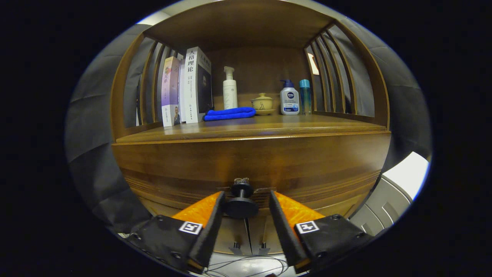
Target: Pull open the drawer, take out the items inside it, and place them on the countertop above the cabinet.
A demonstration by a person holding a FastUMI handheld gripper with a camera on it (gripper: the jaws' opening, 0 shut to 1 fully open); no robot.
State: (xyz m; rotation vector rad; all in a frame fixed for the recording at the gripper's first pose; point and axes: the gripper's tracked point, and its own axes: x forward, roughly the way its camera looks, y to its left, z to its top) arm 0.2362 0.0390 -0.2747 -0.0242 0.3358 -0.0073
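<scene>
A wooden cabinet's drawer front (250,161) stands closed right before me, under the countertop (253,129). Its dark round knob (241,202) sits between my two fingers. My gripper (246,198) is open, one finger (215,209) left of the knob and the other (277,209) right of it, with small gaps on both sides. The drawer's inside is hidden.
On the countertop stand upright books (188,86) at the left, a folded blue cloth (230,113), a white pump bottle (230,89), a small lidded yellow pot (262,103), a white-and-blue bottle (289,99) and a teal bottle (305,96). Slatted sides and a shelf enclose it.
</scene>
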